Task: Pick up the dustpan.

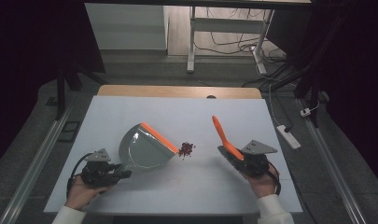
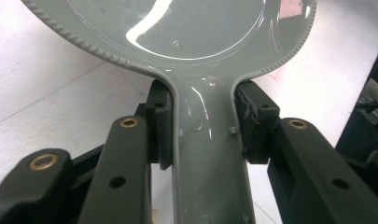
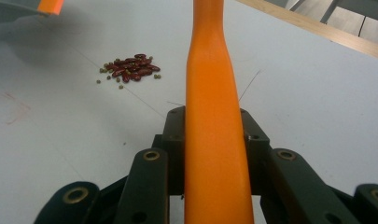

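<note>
My left gripper (image 1: 123,174) clamps the dustpan (image 1: 147,148), lip just beside the beans (image 1: 186,149), while my right gripper (image 1: 229,156) clamps the brush (image 1: 222,135) beyond them, ready to sweep.

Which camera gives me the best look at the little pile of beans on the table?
The right gripper view: the beans lie close enough to tell dark red ones from small green ones, left of the orange brush handle. The high view shows them as a small dark cluster at the dustpan lip.
</note>
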Motion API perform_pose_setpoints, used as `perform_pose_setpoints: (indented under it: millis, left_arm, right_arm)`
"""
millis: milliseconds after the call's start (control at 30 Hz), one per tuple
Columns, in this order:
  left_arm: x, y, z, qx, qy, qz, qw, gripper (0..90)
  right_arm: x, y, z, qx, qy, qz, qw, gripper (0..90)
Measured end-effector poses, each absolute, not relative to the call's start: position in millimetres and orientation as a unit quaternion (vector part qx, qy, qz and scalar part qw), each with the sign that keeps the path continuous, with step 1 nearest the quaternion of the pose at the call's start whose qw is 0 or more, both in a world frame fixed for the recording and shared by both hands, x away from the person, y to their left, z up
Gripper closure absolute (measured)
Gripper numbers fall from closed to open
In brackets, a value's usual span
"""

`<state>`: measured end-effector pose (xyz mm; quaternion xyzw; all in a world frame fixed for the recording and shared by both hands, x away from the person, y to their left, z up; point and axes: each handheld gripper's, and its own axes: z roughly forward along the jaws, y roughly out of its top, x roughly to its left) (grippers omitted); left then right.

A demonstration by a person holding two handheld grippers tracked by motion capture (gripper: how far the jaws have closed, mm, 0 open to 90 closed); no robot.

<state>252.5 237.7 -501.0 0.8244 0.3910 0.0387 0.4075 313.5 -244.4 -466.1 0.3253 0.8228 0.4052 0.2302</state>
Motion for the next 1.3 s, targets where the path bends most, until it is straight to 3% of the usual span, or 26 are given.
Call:
perform_pose_setpoints:
  millis: [1300]
  left_arm:
    - [257.3,205.0,-513.1,0.881,0.330,-0.028,0.337,61.3]
  right_arm:
    - [364.9,-196.7,-472.6,0.309,0.829,0.410,0.223,70.7]
